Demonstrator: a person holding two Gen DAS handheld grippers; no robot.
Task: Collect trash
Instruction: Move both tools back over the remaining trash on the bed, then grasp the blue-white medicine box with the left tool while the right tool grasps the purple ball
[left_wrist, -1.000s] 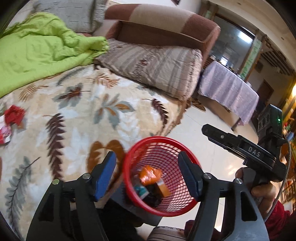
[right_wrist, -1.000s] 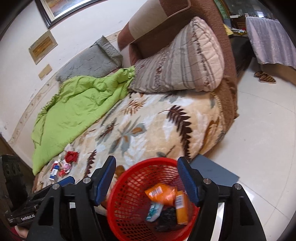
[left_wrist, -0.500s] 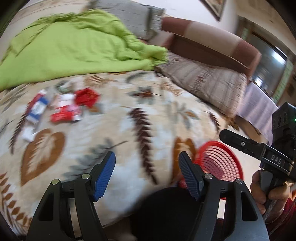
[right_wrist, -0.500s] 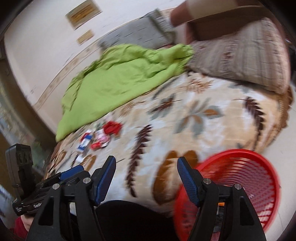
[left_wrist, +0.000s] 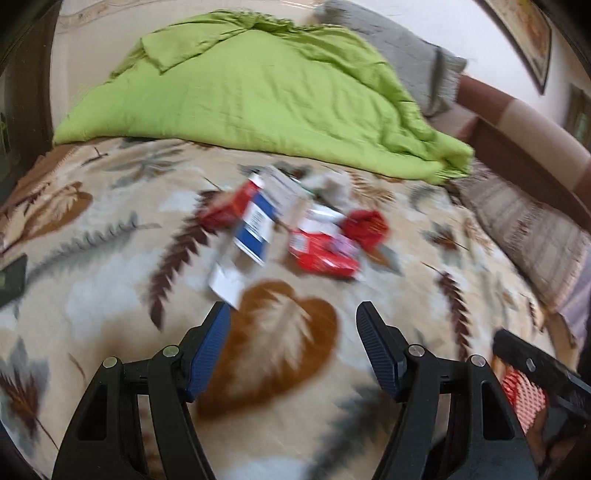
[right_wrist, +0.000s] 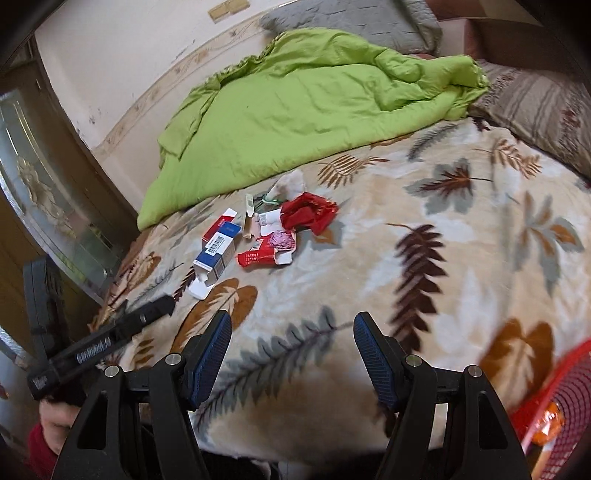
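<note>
Leaf-patterned blanket (right_wrist: 424, 229) covers the bed, and the trash sits bunched just below the green quilt (right_wrist: 295, 110): blue-and-white box (right_wrist: 218, 254), red packet (right_wrist: 258, 256), red wrapper (right_wrist: 306, 214). I hold my left gripper (left_wrist: 291, 350) wide and empty, aimed at that pile, ready to pinch a piece. My right gripper (right_wrist: 291, 354) hangs wide too, beside the red basket (right_wrist: 565, 406) waiting at the bed's edge.

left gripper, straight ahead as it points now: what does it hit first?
Likely the leaf-print blanket just ahead of the open left gripper. Further along that line sits the blue-and-white box at the near edge of the trash pile. The frame is blurred, so depth is uncertain.
</note>
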